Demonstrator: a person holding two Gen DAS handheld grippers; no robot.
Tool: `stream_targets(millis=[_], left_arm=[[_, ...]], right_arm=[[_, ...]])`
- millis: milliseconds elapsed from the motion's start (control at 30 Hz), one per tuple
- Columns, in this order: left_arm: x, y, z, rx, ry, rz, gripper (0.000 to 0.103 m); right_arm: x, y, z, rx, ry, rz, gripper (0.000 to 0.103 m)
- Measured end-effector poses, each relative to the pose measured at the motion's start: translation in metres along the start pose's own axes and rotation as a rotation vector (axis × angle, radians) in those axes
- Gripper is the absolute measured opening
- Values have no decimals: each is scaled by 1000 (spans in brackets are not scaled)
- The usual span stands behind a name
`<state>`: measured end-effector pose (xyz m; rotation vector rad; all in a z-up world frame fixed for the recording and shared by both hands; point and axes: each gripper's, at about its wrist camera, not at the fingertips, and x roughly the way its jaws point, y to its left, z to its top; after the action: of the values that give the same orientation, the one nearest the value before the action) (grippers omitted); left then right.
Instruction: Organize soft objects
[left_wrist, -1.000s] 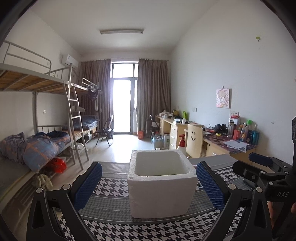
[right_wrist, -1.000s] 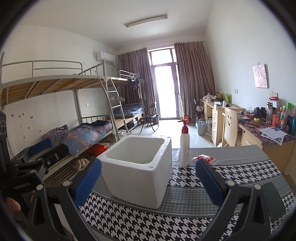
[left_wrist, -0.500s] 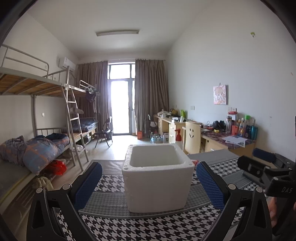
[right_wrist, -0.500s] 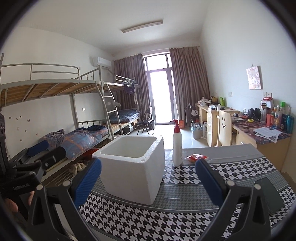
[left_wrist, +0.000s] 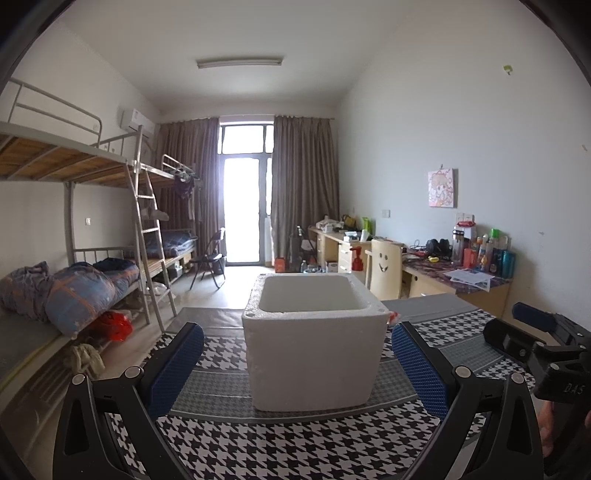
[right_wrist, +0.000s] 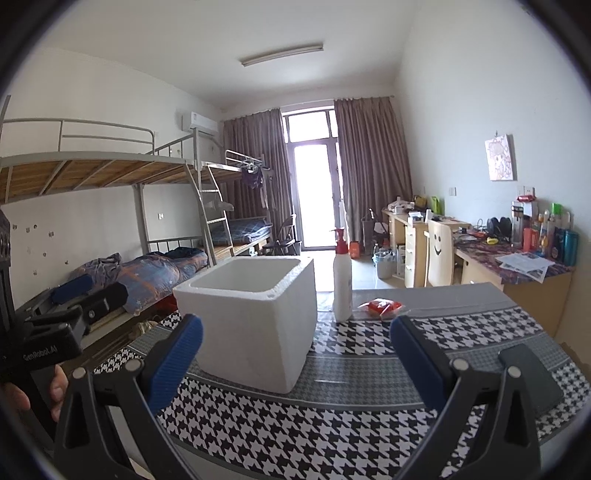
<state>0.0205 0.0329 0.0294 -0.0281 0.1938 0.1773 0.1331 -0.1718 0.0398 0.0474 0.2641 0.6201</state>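
Item: white foam box (left_wrist: 314, 347), open top up, centre of houndstooth-covered bench (right_wrist: 332, 424); looks nearly square, long axis unclear.
Item: red packet (right_wrist: 382, 307), flat, right of pump bottle (right_wrist: 342, 284), behind box; long axis roughly left-right.
Left hand-held gripper (left_wrist: 297, 365): wide, empty, facing box.
Right hand-held gripper (right_wrist: 295, 363): wide, empty.
Advice: reach right one past bottle, pinch packet across short side, avoid toppling bottle.

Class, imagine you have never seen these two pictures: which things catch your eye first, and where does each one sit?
The white foam box dominates, standing open-topped in the middle of the houndstooth cloth. Just beyond it, to its right, stand a white pump bottle and a small red packet. Both the left gripper and right gripper frame the scene, open and empty.
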Motion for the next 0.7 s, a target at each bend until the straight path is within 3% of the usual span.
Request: stream_targets(millis=[700], left_arm=[[1, 0, -15, 8, 21, 4, 102]], right_arm=[[-9, -4, -12, 13, 8, -29, 102]])
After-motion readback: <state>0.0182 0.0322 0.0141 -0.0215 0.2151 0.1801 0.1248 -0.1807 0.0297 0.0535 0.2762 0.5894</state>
